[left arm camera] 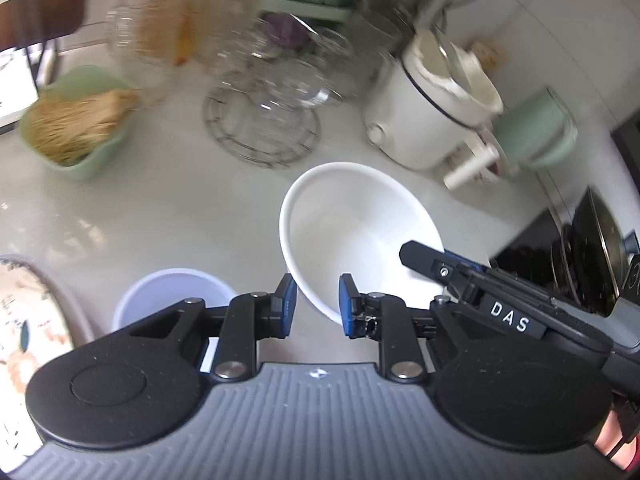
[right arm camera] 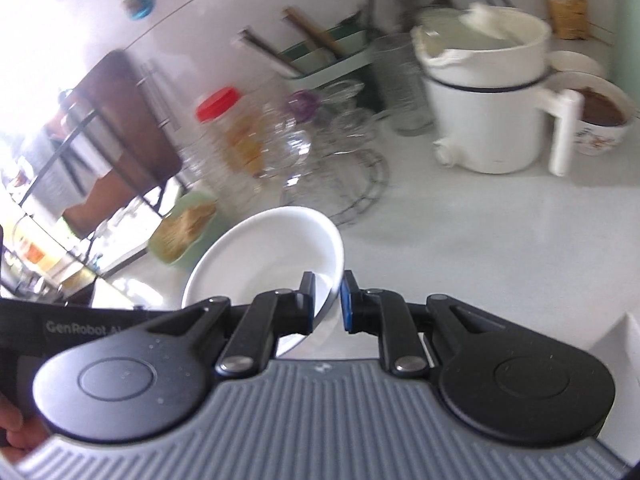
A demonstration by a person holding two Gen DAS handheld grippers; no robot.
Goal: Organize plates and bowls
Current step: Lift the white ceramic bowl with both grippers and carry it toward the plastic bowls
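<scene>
1. The right tool (right arm camera: 327, 300) is clamped on the rim of the white bowl (right arm camera: 272, 256), one pad inside the wall and one outside. The bowl hangs tilted above the worktop (right arm camera: 460, 240). Risk: a pinch on a thin glazed rim can slip if the hand swings, and the bowl would drop.
2. The left tool (left arm camera: 318, 304) stands narrowly parted. The bowl's near rim lies between its pads, but a gap shows at the left pad, so it appears to carry no load. Risk: the bowl rests on a single grip, and the two tools, close together, could knock each other.
3. Just left of the left tool stands a pale blue cup (left arm camera: 172, 296), with a patterned plate (left arm camera: 24, 320) at the frame edge. Risk: a low pass could tip the cup.
4. Farther back stand stacked glass bowls on a wire trivet (left arm camera: 262, 136), a red-capped jar (left arm camera: 160, 28) and a white electric pot (left arm camera: 432, 104). Risk: a wide swing could strike the glassware.
</scene>
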